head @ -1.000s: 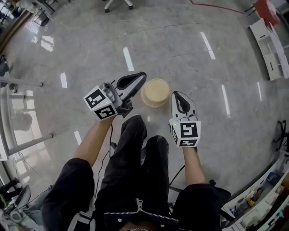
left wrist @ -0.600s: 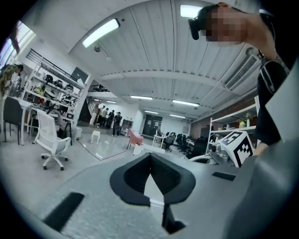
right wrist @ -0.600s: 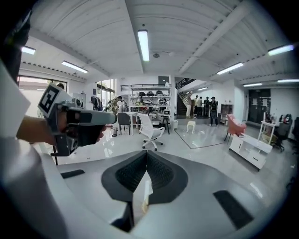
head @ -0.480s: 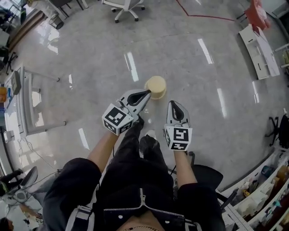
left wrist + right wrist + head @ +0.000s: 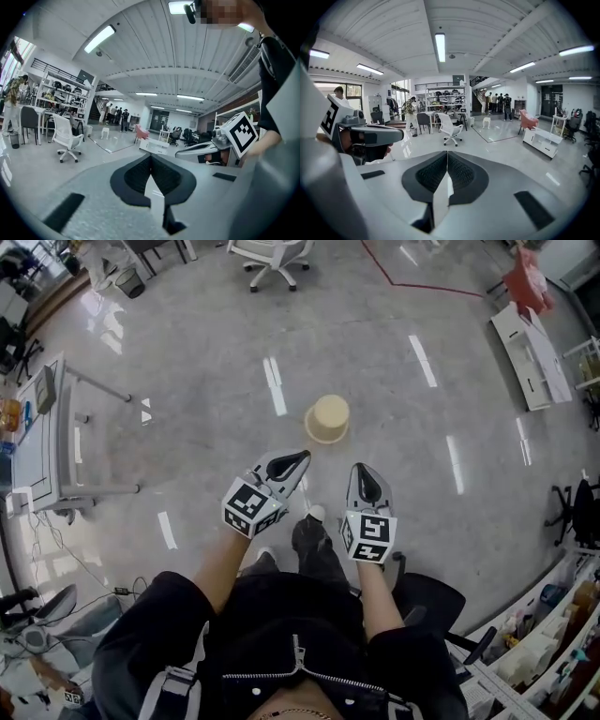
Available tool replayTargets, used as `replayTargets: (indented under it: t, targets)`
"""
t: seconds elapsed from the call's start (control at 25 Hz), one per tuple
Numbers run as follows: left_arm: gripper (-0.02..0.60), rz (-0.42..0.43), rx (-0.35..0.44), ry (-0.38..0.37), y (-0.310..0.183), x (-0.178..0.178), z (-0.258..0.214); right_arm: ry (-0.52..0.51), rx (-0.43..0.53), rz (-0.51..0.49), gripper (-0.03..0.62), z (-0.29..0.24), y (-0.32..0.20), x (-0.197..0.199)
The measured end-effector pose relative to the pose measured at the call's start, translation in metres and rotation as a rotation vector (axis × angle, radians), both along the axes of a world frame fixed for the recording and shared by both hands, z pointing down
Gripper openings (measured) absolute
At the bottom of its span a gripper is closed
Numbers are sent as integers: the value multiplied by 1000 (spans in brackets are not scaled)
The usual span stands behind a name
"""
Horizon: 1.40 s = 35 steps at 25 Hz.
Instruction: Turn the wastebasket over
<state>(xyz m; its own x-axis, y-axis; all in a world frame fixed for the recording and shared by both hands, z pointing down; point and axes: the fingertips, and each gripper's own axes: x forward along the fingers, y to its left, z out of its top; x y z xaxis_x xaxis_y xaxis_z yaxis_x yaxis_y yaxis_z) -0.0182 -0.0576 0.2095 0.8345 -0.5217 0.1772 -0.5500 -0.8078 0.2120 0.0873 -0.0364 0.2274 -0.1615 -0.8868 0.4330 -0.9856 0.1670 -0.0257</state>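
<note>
- The wastebasket [image 5: 327, 419] stands on the floor [image 5: 187, 352], looks wide end down.
- The left hand-held gripper [image 5: 302, 457] and right hand-held gripper [image 5: 363, 469] are both clenched on nothing.
- The basket's ahead, between them; left tip's nearer, neither touching.

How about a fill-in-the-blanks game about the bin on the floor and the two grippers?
1. The wastebasket stands on the shiny ___.
2. The left gripper and the right gripper both have their jaws ___.
3. Between the jaws of each gripper there is ___.
4. The office chair at the top of the head view is coloured ___.

Missing words: floor; shut; nothing; white.
</note>
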Motion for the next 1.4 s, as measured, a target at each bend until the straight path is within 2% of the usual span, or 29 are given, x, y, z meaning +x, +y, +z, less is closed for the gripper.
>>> replayTargets:
  t: [0.2,0.36,0.56,0.76,1.08,1.4]
  targets:
    - [5,13,39,-44,46,-42,1,-10,19,35,11,-2,40,-46]
    - [5,-33,64,-30,81,-75,-9,-3,58,55,11,-12,75,-79]
    - [5,-33,77,-10,122,-96,-20,-5,91,82,11,-27,119,-110]
    - [5,-25,94,-15,150,-103,-22,4,124,88,11,-37,154,-128]
    - [5,-29,115,-12,178,-100,-29,15,210,111,9,-54,188,-132]
    - [5,-21,111,-11,193,-93,-28,13,193,105,9,-49,201,-127]
